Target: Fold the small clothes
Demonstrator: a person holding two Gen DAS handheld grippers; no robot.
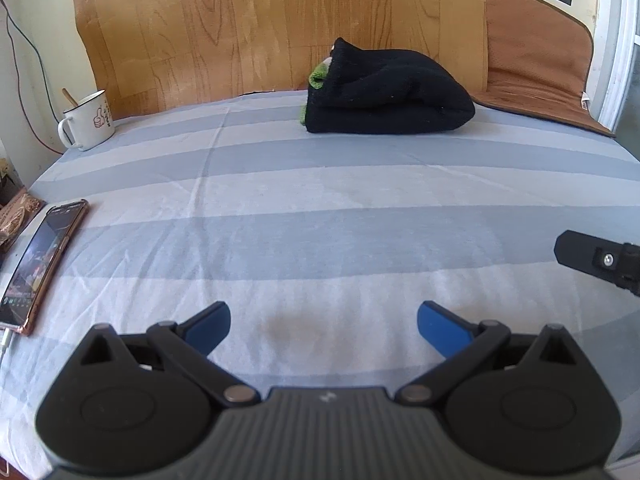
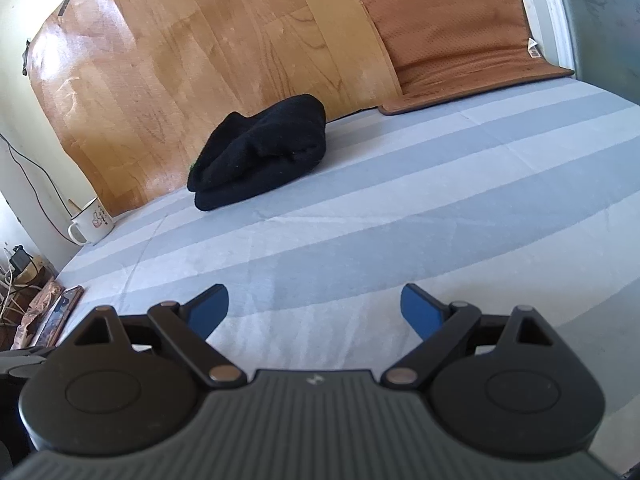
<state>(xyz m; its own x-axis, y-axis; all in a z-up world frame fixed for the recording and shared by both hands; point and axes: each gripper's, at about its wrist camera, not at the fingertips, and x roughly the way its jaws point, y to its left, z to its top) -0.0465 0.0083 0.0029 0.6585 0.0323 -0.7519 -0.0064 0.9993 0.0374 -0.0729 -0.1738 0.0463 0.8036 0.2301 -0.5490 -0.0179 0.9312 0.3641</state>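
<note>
A black knitted garment [image 1: 388, 92] lies folded into a thick bundle at the far side of the striped sheet [image 1: 320, 208], with a bit of green fabric [image 1: 320, 74] poking out at its left end. The right wrist view shows the same black bundle [image 2: 260, 152] near the wooden board. My left gripper [image 1: 323, 320] hovers over the near part of the sheet, open and holding nothing, far from the bundle. My right gripper [image 2: 315, 306] is also open with nothing between its blue pads [image 2: 420, 310]. One finger of the right gripper [image 1: 596, 260] enters the left wrist view at the right edge.
A white enamel mug [image 1: 86, 120] stands at the far left corner. A phone [image 1: 40, 264] lies along the left edge of the sheet. A wood-pattern board [image 1: 280, 28] leans behind, and a brown mat [image 2: 460, 28] rests at the back right.
</note>
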